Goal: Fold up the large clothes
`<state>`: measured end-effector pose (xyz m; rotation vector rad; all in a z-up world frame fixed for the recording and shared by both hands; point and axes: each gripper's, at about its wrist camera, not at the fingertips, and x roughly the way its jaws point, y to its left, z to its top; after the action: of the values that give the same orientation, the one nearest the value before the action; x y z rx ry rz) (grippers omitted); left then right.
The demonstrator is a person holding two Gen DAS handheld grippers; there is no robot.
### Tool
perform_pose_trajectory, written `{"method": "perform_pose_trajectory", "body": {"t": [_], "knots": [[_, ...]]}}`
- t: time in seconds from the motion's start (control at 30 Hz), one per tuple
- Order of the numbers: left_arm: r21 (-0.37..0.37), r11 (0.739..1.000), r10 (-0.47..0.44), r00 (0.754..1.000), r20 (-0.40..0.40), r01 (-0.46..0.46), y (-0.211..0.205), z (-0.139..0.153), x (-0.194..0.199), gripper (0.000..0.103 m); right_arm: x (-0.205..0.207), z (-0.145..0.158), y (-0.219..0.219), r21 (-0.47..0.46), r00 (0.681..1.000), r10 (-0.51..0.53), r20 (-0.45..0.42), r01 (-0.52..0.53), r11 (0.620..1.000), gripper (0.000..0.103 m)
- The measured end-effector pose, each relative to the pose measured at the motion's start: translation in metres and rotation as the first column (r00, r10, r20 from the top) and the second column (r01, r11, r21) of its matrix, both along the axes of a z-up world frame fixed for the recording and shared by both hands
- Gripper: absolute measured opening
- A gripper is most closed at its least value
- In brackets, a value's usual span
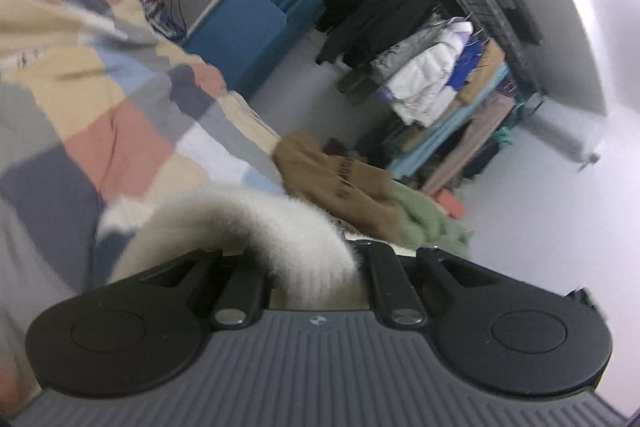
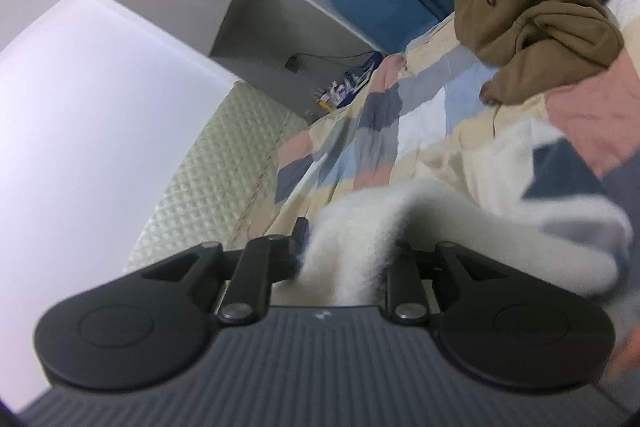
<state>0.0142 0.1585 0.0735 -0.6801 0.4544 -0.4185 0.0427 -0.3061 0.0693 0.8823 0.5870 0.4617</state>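
Observation:
A fluffy white garment (image 1: 248, 223) is bunched between the jaws of my left gripper (image 1: 308, 259), which is shut on it above the patchwork bedspread (image 1: 120, 131). The same white garment (image 2: 360, 227) is pinched in my right gripper (image 2: 344, 255), also shut on it, and it trails off to the right over the bedspread (image 2: 420, 131). The fingertips of both grippers are hidden in the fleece. A brown hoodie (image 1: 344, 179) (image 2: 532, 7) and a green fleece (image 1: 428, 219) lie crumpled on the bed beyond.
A clothes rack (image 1: 452, 59) with dark and white garments stands across the floor. A blue cushion (image 1: 244, 27) (image 2: 372, 7) sits by the wall past the bed's far end. A quilted headboard (image 2: 216, 163) is to the left in the right wrist view.

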Motion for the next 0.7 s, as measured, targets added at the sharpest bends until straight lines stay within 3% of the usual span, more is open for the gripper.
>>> {"method": "perform_pose_trajectory", "body": {"t": [0.17, 0.33, 0.7], "knots": [[0.051, 0.997, 0.061, 0.998, -0.026, -0.060, -0.001, -0.018, 0.079, 0.012, 0.072, -0.022, 0.008, 0.000, 0.998, -0.042, -0.037, 0.042, 0.999, 0.024], [0.096, 0.992, 0.085, 0.993, -0.084, -0.077, -0.005, -0.057, 0.156, 0.012, 0.130, -0.059, 0.013, -0.015, 0.992, -0.070, -0.101, 0.069, 0.998, 0.024], [0.107, 0.993, 0.063, 0.971, -0.230, -0.039, 0.002, -0.161, 0.262, 0.013, 0.212, -0.150, 0.013, -0.016, 0.964, -0.058, -0.259, 0.056, 0.998, 0.024]]}}
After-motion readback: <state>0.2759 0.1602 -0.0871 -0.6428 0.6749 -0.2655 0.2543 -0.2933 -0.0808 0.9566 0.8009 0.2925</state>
